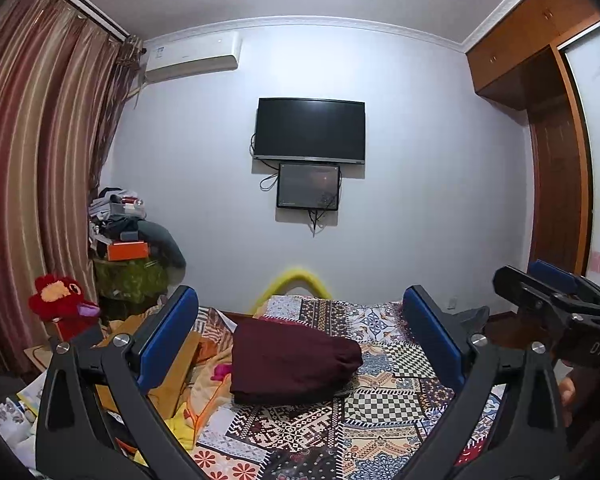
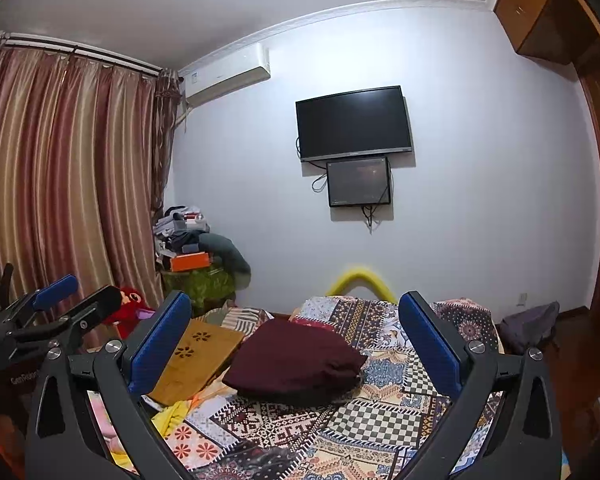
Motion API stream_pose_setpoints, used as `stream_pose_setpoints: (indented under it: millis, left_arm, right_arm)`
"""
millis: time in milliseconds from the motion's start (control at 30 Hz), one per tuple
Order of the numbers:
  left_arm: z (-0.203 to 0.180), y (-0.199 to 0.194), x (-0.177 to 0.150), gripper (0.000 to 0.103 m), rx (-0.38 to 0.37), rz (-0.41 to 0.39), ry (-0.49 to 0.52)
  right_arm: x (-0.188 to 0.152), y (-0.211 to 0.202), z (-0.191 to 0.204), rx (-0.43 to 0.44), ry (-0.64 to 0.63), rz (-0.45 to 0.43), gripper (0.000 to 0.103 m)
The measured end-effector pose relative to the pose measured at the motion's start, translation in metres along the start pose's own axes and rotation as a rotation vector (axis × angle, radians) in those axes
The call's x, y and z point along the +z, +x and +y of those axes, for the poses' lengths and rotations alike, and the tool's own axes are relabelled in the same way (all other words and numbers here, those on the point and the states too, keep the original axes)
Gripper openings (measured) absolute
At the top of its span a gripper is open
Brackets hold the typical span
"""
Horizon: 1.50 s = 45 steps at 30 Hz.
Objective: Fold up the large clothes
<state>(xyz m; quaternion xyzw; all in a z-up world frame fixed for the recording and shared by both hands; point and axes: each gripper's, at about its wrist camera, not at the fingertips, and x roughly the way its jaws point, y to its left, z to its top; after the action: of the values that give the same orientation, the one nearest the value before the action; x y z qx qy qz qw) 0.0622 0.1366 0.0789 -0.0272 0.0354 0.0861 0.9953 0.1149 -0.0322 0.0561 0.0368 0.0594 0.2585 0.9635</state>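
Note:
A dark maroon garment (image 1: 292,360) lies folded in a thick bundle on the patchwork bedspread (image 1: 380,408), also in the right wrist view (image 2: 296,364). My left gripper (image 1: 300,320) is open and empty, held above the bed short of the bundle. My right gripper (image 2: 296,320) is open and empty too, likewise raised before the bundle. The right gripper shows at the right edge of the left wrist view (image 1: 548,292); the left one shows at the left edge of the right wrist view (image 2: 60,300).
A wooden lap tray (image 2: 196,356) lies left of the bundle. A red plush toy (image 1: 60,300) and a cluttered stand (image 1: 128,248) sit by the curtain. A TV (image 1: 310,130) hangs on the far wall. A wardrobe (image 1: 556,160) stands right.

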Motion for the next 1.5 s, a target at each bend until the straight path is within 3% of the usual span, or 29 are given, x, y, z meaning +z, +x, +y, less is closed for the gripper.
stream_pose_setpoints:
  millis: [900,1500]
  left_arm:
    - [0.0,0.022,-0.014,0.103,0.028,0.054,-0.012]
    - [0.0,0.026,-0.016,0.103,0.028,0.059,-0.002]
  right_arm:
    - [-0.011,0.0,-0.004,0.003,0.031,0.089,0.103]
    - [-0.008,0.001,-0.005,0.025,0.044,0.104,0.103]
